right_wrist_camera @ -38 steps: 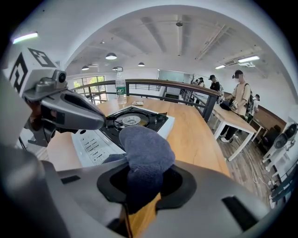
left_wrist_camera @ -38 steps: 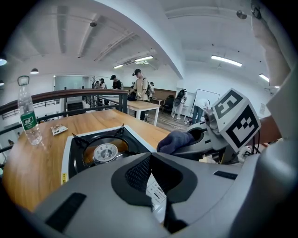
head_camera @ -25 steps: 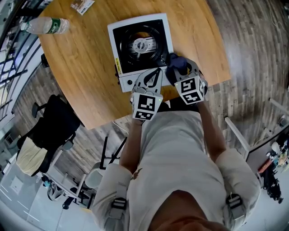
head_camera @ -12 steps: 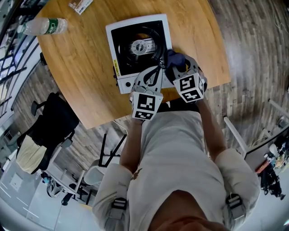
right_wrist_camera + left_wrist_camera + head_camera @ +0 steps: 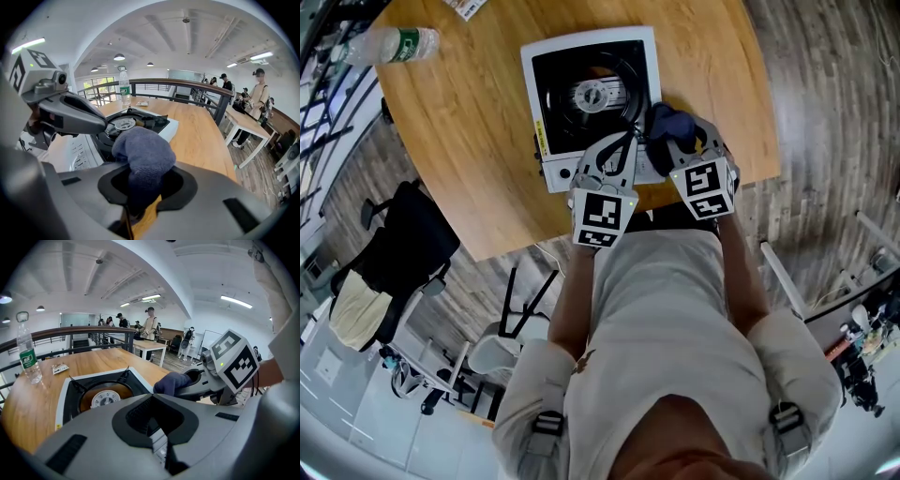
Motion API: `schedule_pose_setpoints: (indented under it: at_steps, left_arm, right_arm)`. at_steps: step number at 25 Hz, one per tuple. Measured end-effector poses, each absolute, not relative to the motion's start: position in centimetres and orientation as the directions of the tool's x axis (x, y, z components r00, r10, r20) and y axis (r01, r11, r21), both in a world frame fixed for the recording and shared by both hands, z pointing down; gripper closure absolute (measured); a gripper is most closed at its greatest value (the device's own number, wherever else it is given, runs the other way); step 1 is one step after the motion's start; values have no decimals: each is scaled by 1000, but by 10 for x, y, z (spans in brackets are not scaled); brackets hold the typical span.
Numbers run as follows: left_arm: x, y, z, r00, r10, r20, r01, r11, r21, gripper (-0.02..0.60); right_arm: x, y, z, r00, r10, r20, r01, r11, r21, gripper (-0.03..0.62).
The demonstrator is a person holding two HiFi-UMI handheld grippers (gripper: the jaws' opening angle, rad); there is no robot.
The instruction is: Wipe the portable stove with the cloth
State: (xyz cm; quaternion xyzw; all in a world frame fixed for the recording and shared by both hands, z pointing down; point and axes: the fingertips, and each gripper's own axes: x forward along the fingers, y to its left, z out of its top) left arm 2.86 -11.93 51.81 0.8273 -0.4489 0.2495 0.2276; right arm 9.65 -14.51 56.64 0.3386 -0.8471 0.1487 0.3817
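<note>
Right gripper (image 5: 673,141) clamping cloth (image 5: 666,120) at stove (image 5: 547,80) corner, left gripper (image 5: 628,145) alongside (jaws together)

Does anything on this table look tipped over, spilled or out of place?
Nothing stands out. The white-rimmed black portable stove sits flat on the round wooden table, the clear plastic water bottle stands upright, and I see no spill. The dark blue cloth is bunched in the right gripper.
</note>
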Motion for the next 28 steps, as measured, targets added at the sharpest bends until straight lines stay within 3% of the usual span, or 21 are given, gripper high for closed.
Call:
schedule_pose_setpoints:
  at_steps: [14, 24, 28]
  left_arm:
    - [37, -117, 517, 477, -626, 617, -853, -499, 153, 561]
    - [34, -127, 517, 464, -636, 617, -863, -480, 154, 561]
    - [31, -132, 517, 456, -640, 618, -869, -470, 155, 561]
  right_arm:
    - [93, -146, 574, -482, -446, 754, -662, 749, 20, 487]
    - [88, -169, 572, -413, -503, 759, -566, 795, 219, 487]
    - [86, -180, 573, -421, -508, 751, -565, 795, 221, 487]
